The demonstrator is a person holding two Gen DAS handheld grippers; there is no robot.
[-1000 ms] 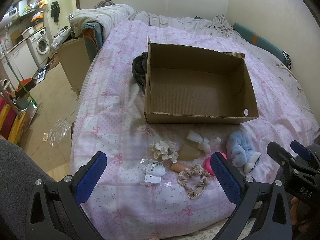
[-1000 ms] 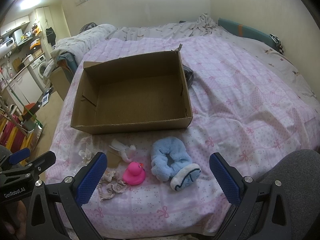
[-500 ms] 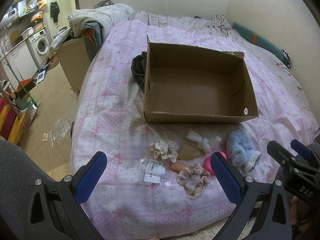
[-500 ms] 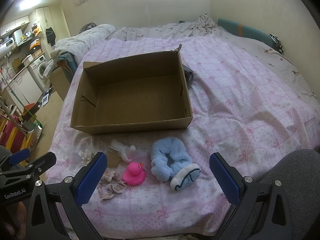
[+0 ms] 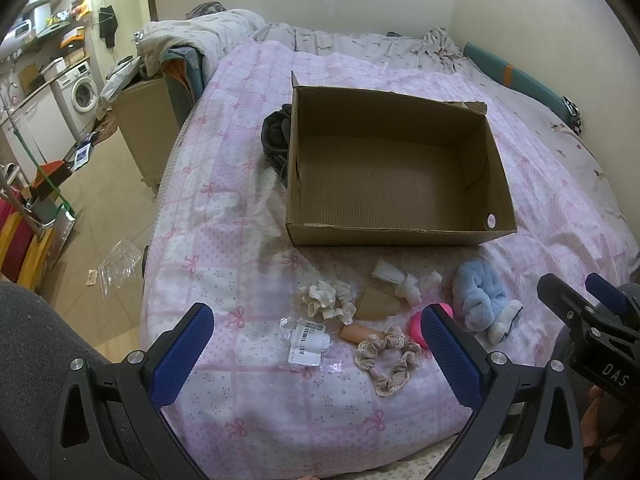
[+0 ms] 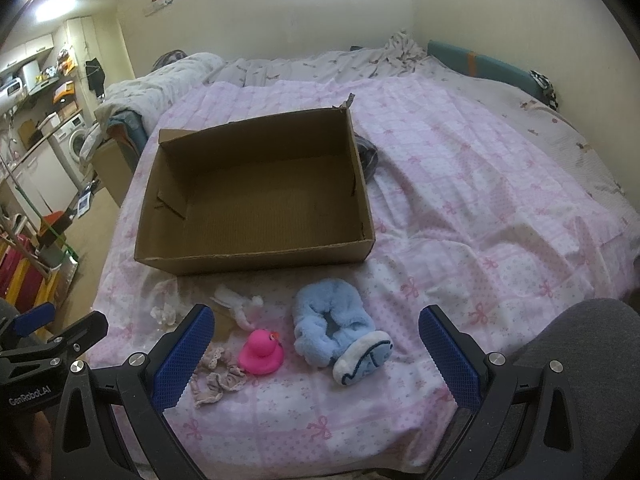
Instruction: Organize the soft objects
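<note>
1. Left gripper (image 5: 316, 344): blue textured pads spread wide, grasping nothing, low at the near edge of the pink quilt (image 5: 224, 216).
2. Near row, left to right: clear packet (image 5: 306, 343), cream scrunchie (image 5: 326, 299), beige lace scrunchie (image 5: 386, 354), glossy pink duck (image 6: 261, 351), fluffy blue slipper (image 6: 338, 338).
3. Cardboard box (image 6: 256, 256), beyond the row: open-topped, bare inside.
4. Right gripper (image 6: 316, 344): likewise spread, nothing held, over duck and slipper.
</note>
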